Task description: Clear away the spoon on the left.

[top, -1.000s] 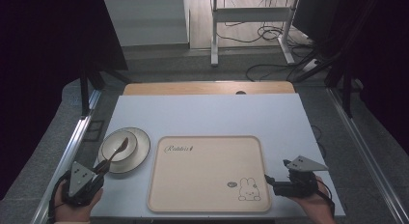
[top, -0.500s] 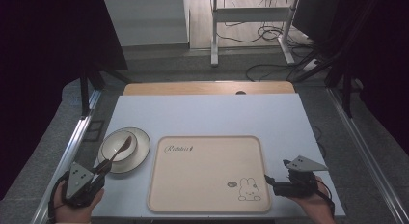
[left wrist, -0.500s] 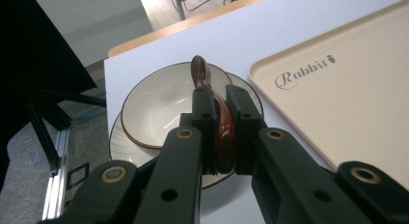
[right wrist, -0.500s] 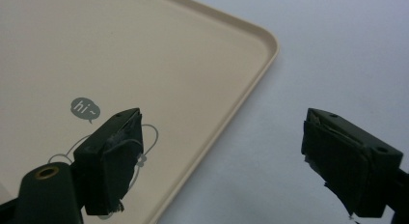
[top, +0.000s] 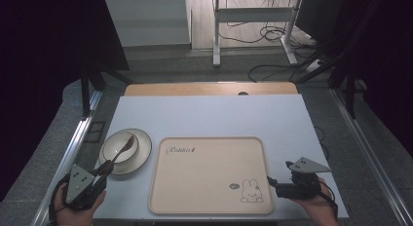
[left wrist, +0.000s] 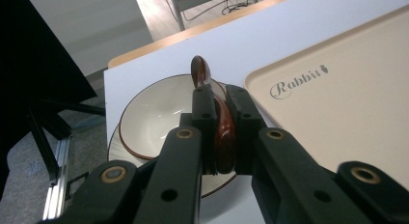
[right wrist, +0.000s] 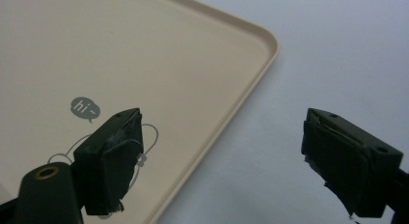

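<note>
The left hand-held gripper (left wrist: 222,108) pinches a glossy brown spoon (left wrist: 223,132) (over a round bowl (left wrist: 154,118)); the right hand-held gripper (right wrist: 222,156) gapes.

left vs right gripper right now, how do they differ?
The left gripper is shut on the dark brown spoon; the right gripper is open and holds nothing. The left one sits by the white brown-rimmed bowl on its plate; the right one straddles the near right edge of the beige rabbit-print tray. Both have black jaws and are hand-held.
</note>
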Motion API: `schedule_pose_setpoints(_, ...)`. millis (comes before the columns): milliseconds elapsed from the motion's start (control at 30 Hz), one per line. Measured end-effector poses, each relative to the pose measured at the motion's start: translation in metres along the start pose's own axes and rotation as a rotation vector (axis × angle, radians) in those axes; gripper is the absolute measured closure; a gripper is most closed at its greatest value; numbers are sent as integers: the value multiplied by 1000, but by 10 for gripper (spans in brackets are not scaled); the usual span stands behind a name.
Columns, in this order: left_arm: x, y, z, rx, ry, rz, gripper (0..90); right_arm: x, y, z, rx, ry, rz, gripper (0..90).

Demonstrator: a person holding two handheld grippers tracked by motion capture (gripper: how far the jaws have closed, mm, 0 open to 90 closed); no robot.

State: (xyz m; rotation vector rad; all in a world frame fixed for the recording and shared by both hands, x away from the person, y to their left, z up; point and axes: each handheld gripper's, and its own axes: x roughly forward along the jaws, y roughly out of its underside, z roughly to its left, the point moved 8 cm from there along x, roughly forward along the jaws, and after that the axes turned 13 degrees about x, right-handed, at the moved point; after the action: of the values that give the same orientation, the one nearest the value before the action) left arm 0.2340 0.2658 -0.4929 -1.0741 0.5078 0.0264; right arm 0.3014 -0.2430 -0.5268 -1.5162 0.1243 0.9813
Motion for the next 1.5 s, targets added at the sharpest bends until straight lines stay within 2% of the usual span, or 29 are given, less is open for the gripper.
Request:
schedule_pose_setpoints(267, 0, -5, -5, 5, 19, -17, 842, 0, 0, 0, -3, 0, 2, 149)
schedule_pose_setpoints(600, -1, -8, -8, -15, 43, -40, 842, 0, 0, 0, -4, 0, 3, 149)
schedule_pose_setpoints(1133, 2, -20, -18, 10, 68, -64, 842, 0, 1, 0, -5, 1, 5, 149)
schedule_pose_setpoints(1500, 10, -31, -30, 39, 102, -74, 842, 1, 0, 1, -5, 0, 5, 149)
